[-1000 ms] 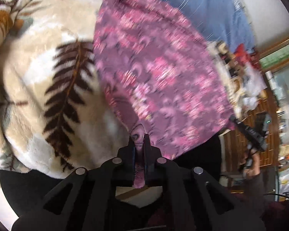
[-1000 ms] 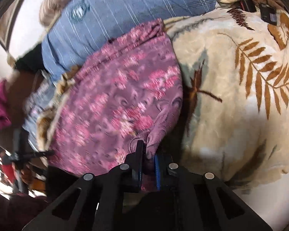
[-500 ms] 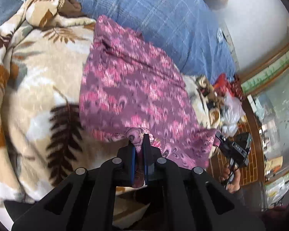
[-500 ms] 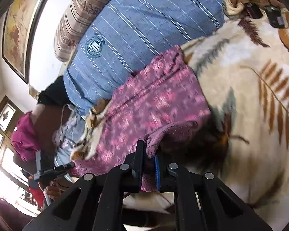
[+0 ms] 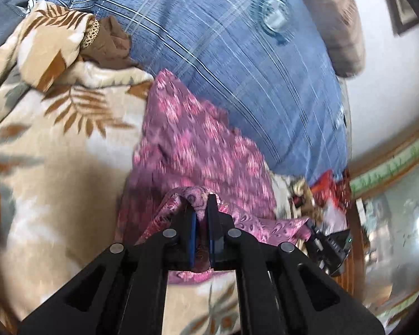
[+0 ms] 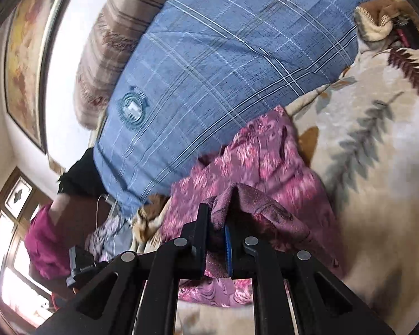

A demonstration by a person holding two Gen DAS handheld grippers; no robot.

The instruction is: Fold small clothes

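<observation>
Left wrist view: left gripper (image 5: 201,217) clamped tight on a bunched edge of the purple floral garment (image 5: 198,150), cloth pinched between the blue-lined jaws. Rest of the garment lies spread ahead on the cream leaf-print blanket (image 5: 42,167), its far end reaching the blue plaid pillow (image 5: 237,64). Striped brown cushion (image 5: 338,22) behind that, against a white wall (image 5: 391,97). Right edge shows a wood-framed green border and glass, plus red and mixed clutter (image 5: 324,192) below the pillow; too blurred to name. Other gripper's black tip (image 5: 329,243) peeks in low right, partly cut off. Motion blur over most of the frame.

Right wrist view: right gripper (image 6: 216,220) nearly closed on another bunched corner of the same garment (image 6: 259,164), fabric humped up between the jaws. Garment rests on the blanket (image 6: 377,167) beside the plaid pillow (image 6: 223,64) with its round crest. Framed picture (image 6: 22,55) on the wall upper left, window (image 6: 5,237) lower left. Pink cloth (image 6: 42,245) and a black object at the left edge, unclear. Dark item on the blanket top right, half cut off.
</observation>
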